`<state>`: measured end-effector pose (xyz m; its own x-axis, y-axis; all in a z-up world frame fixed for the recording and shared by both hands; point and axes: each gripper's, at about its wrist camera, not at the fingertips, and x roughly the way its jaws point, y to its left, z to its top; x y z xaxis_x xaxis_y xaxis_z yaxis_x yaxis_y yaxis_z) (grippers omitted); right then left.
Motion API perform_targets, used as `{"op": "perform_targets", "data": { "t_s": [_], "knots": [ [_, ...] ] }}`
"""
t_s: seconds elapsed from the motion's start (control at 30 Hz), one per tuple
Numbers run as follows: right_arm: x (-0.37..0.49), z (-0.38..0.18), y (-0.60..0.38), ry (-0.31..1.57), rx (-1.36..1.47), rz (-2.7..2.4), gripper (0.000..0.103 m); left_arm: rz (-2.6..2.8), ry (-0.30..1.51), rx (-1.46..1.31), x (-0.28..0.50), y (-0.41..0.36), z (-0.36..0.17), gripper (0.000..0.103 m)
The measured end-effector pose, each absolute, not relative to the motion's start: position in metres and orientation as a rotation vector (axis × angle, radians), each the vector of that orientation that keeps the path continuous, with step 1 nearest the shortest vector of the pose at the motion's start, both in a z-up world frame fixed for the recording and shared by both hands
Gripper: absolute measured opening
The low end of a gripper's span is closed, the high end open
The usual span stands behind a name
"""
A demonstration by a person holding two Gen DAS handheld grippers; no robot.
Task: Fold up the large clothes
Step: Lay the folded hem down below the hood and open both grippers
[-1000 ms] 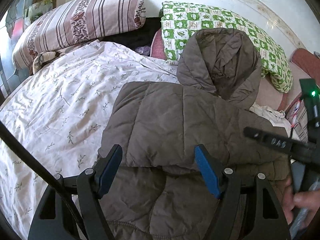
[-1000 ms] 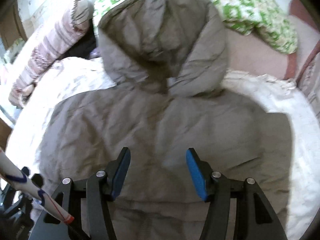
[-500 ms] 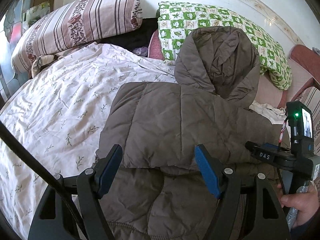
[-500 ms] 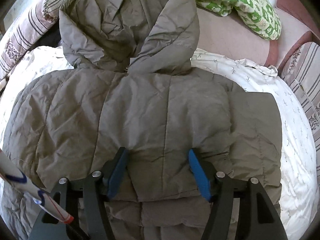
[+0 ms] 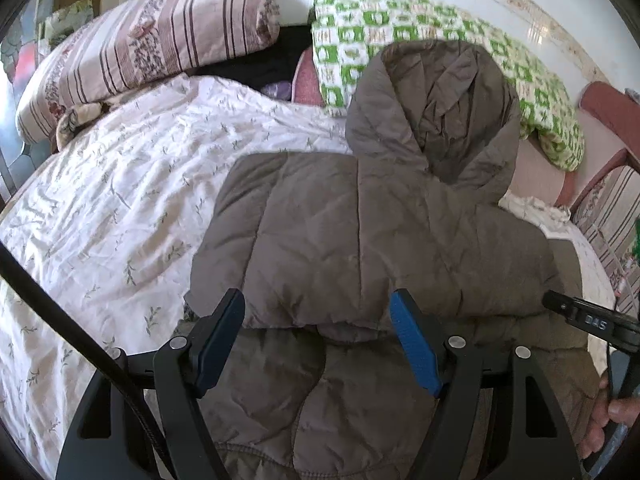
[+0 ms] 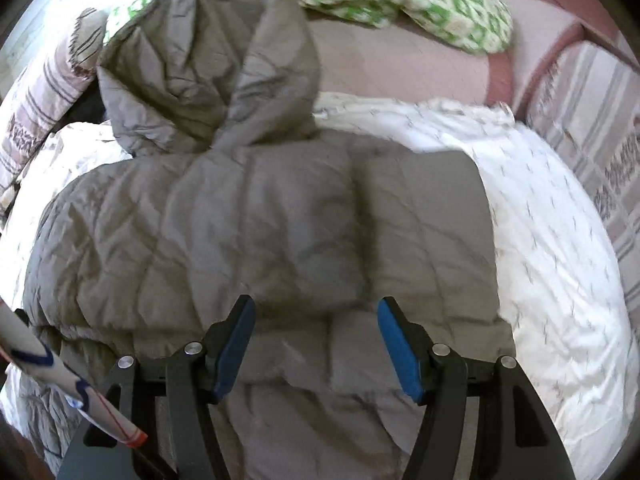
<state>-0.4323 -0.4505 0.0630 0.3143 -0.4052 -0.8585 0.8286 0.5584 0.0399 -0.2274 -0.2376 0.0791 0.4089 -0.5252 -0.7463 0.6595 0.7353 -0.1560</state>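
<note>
Floral bedsheet (image 5: 100, 208) fills the frame's left, and the brown hooded puffer jacket (image 5: 360, 232) lies folded at centre, hood toward the green checked pillow (image 5: 440, 40) up top. Left gripper (image 5: 318, 338) hovers low-centre, spread, pinching nothing. Right gripper (image 6: 316, 342), jaws just widened, spread above the jacket's fold, also holding nothing.
</note>
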Motion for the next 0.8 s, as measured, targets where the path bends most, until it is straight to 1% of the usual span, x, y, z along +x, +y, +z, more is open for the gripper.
{"op": "perform_targets", "data": {
  "t_s": [0.2,0.4,0.5,0.63,0.8],
  "knots": [
    [-0.451,0.040,-0.457,0.959,0.581,-0.880,0.068,-0.747,0.999,0.215,-0.215,-0.252,0.051,0.074],
    [-0.448,0.030,-0.455,0.981,0.569,-0.878,0.071,-0.735,1.018,0.287,-0.217,-0.261,0.040,0.077],
    [-0.450,0.036,-0.455,0.975,0.574,-0.871,0.071,-0.730,1.003,0.318,-0.221,-0.264,0.039,0.077],
    [-0.456,0.057,-0.455,0.927,0.599,-0.856,0.071,-0.774,0.979,0.237,-0.221,-0.255,0.055,0.077],
    [-0.451,0.084,-0.456,0.879,0.579,-0.847,0.071,-0.813,0.858,0.190,-0.222,-0.248,0.079,0.077]
  ]
}}
